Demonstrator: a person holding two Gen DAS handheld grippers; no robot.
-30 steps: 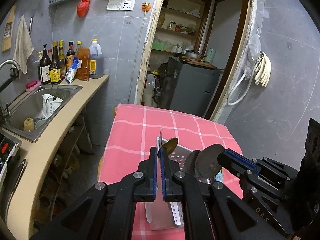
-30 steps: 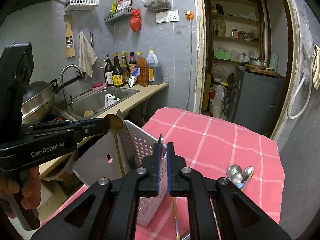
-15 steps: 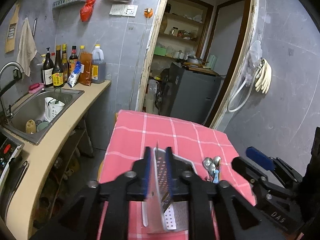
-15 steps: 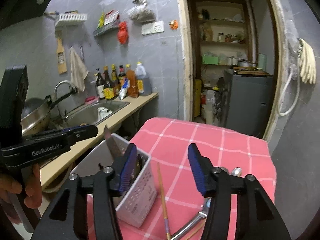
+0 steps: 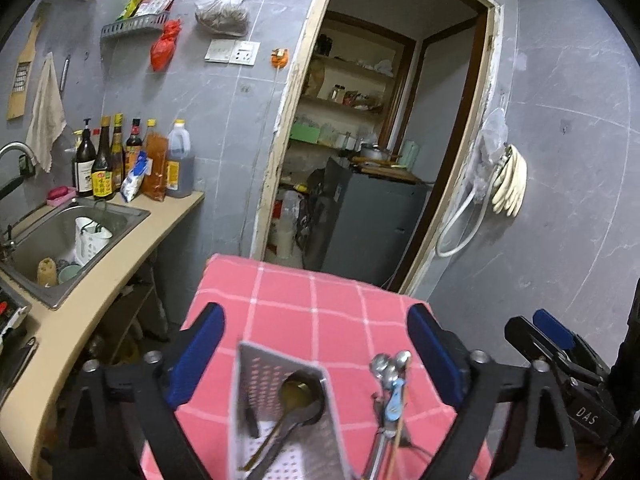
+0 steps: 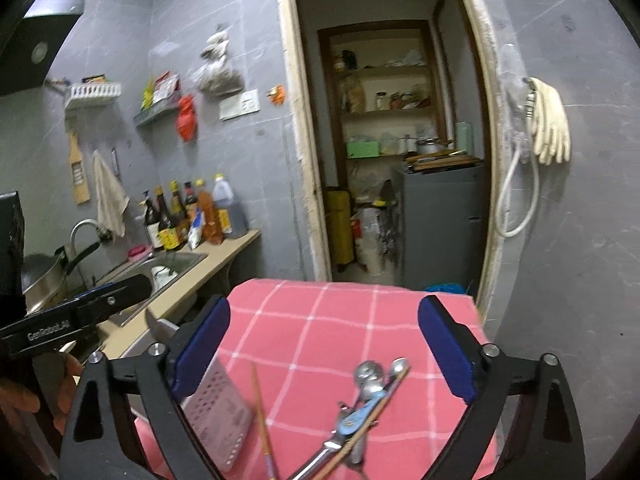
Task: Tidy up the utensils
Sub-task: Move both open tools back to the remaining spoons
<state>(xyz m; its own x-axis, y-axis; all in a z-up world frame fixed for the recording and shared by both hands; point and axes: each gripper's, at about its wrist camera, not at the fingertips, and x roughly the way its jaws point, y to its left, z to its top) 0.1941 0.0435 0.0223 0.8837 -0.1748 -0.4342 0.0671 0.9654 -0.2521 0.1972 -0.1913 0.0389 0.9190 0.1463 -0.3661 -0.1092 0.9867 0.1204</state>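
A white perforated utensil holder [image 5: 276, 384] stands on the pink checked table [image 5: 304, 304]. A brass spoon [image 5: 298, 390] and a dark ladle [image 5: 308, 410] lie inside it. My left gripper [image 5: 316, 356] hovers above it with jaws opening and nothing pinched. Loose spoons [image 5: 390, 364] lie to the holder's right. In the right wrist view my right gripper [image 6: 326, 350] is also opening, with nothing in it, over the table [image 6: 340, 312], the holder [image 6: 218, 412] at its left finger. A chopstick [image 6: 262, 412] and the loose spoons [image 6: 376, 374] lie below it.
A counter with a sink [image 5: 52, 240] and sauce bottles [image 5: 132, 160] runs along the left. Behind the table a doorway opens onto a grey cabinet [image 5: 368, 220]. Gloves [image 5: 510, 184] hang on the right wall. A hand [image 6: 24, 400] holds the left gripper [image 6: 80, 314].
Both grippers were shut on utensil handles above the holder; both have opened wide and drawn up and back. The brass spoon and dark ladle now sit in the holder.
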